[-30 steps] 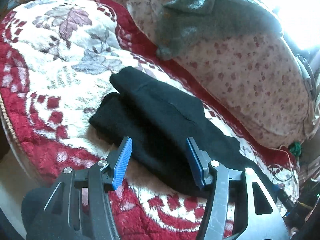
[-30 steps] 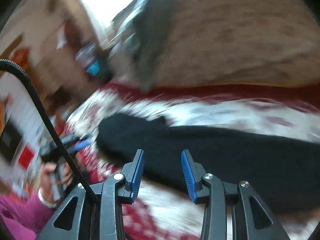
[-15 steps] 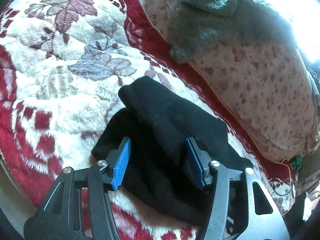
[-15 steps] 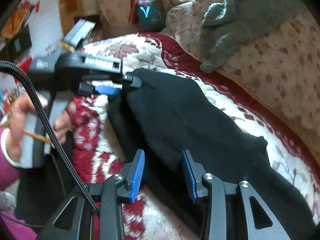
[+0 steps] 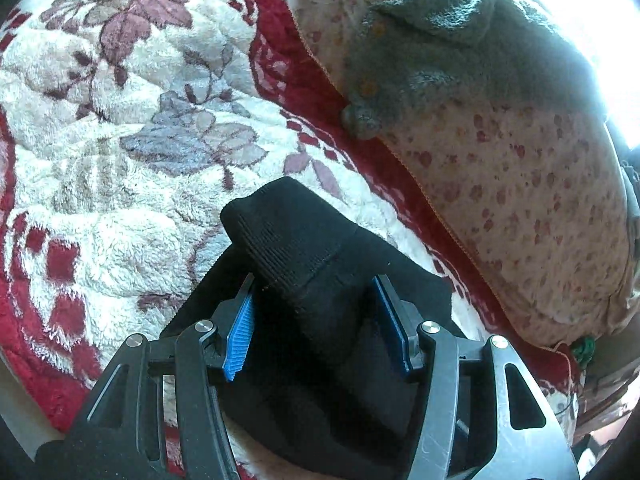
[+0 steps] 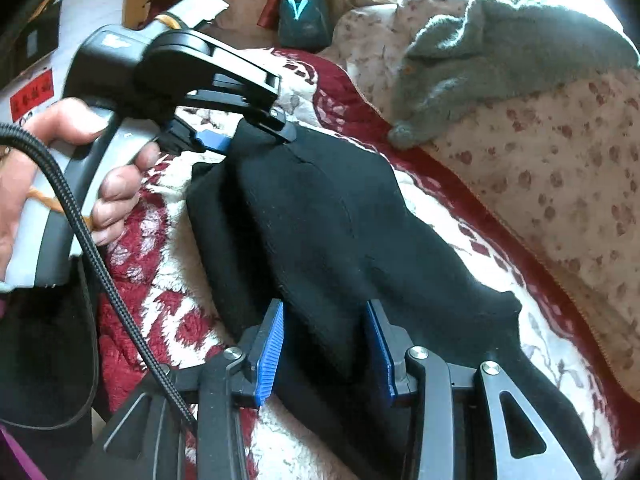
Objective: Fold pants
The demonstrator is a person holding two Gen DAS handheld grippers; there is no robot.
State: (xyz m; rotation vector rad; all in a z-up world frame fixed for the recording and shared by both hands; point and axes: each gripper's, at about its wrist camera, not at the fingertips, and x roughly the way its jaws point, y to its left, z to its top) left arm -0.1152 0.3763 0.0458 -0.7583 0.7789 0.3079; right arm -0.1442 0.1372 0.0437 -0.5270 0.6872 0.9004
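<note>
Black pants (image 5: 304,248) lie in a long folded strip on a red and white floral blanket (image 5: 100,160). My left gripper (image 5: 316,320) is open, its blue pads on either side of the ribbed waist end, with the cloth between the jaws. In the right wrist view the pants (image 6: 320,216) run away from me to the left gripper (image 6: 248,132). My right gripper (image 6: 328,344) is open, its pads astride the near edge of the folded cloth.
A floral cushion (image 5: 520,184) with a grey knitted garment (image 5: 460,48) on it rises along the blanket's far side. The blanket's edge drops off at lower left (image 5: 24,408). A teal bag (image 6: 300,20) and boxes stand beyond the blanket.
Both grippers have moved forward onto the pants: the left one over the waist end, the right one over the folded edge. The jaws stayed open.
</note>
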